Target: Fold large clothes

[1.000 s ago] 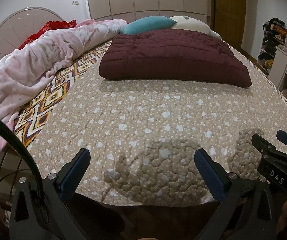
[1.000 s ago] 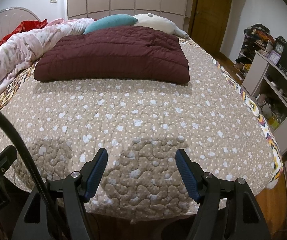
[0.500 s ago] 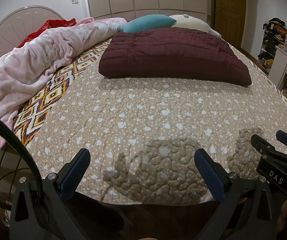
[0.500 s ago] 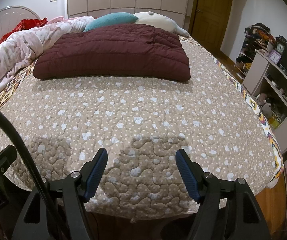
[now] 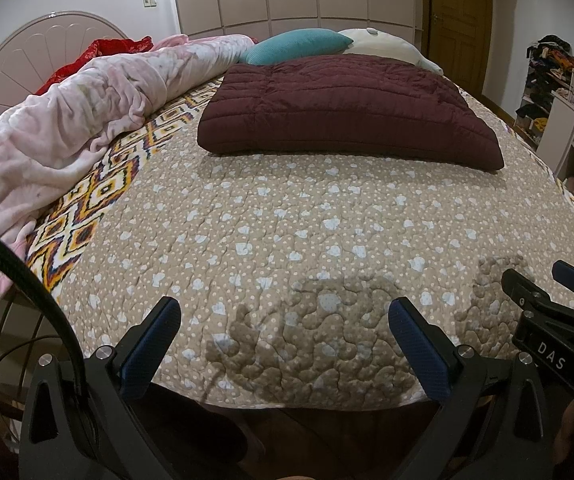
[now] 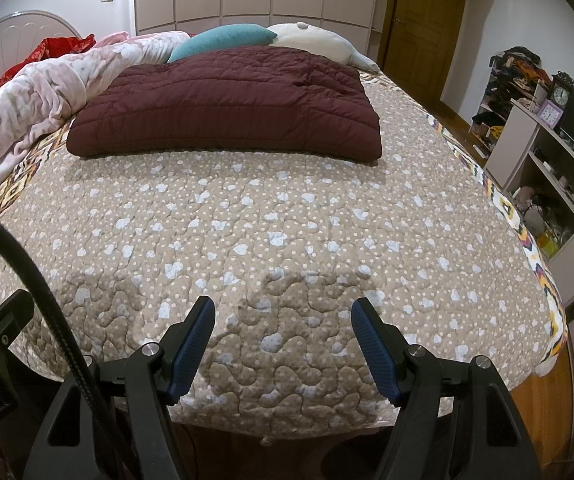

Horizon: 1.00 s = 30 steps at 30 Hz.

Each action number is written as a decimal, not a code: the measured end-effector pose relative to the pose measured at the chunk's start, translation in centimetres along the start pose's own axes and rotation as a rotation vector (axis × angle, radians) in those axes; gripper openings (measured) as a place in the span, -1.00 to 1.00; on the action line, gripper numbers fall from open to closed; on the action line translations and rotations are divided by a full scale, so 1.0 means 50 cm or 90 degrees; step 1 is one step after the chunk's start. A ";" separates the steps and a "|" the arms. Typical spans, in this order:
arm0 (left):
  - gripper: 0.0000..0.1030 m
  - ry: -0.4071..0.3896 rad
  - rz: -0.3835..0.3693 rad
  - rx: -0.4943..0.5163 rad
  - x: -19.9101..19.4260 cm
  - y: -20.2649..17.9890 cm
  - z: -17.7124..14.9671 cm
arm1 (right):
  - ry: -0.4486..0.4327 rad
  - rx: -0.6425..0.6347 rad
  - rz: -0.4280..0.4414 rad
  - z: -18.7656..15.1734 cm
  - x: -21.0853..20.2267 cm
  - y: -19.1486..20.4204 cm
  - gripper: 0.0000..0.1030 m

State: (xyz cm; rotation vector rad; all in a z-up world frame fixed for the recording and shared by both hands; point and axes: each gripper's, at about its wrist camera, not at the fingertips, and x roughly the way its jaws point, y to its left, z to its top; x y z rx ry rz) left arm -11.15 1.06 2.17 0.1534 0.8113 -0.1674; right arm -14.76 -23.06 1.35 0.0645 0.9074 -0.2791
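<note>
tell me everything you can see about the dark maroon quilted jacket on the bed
The dark maroon quilted jacket looks like puffy, padded fabric stitched in narrow parallel channels. It lies folded into a thick, roughly rectangular bundle, flat on the beige heart-print quilted bedspread towards the far end of the bed. No sleeves, zip or collar show clearly. A teal pillow sits just behind it and a rumpled pink fleece blanket lies to its left. Neither gripper touches it.

Maroon quilted jacket (image 5: pixel 347 108); tan white-dotted bedspread (image 5: pixel 287 232); teal pillow (image 5: pixel 297 45); pink blanket (image 5: pixel 87 108).
</note>
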 end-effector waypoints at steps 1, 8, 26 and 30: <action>1.00 0.000 0.000 0.000 0.000 0.000 0.000 | 0.000 0.000 0.000 -0.001 0.000 0.000 0.45; 1.00 0.001 -0.001 0.000 0.000 0.001 0.002 | 0.001 0.000 0.000 -0.001 0.000 0.001 0.45; 1.00 0.003 -0.001 0.001 0.004 -0.002 -0.012 | 0.003 -0.002 0.003 -0.007 0.003 0.002 0.45; 1.00 -0.001 -0.005 0.003 0.010 -0.003 -0.010 | 0.003 -0.002 0.003 -0.006 0.004 0.002 0.45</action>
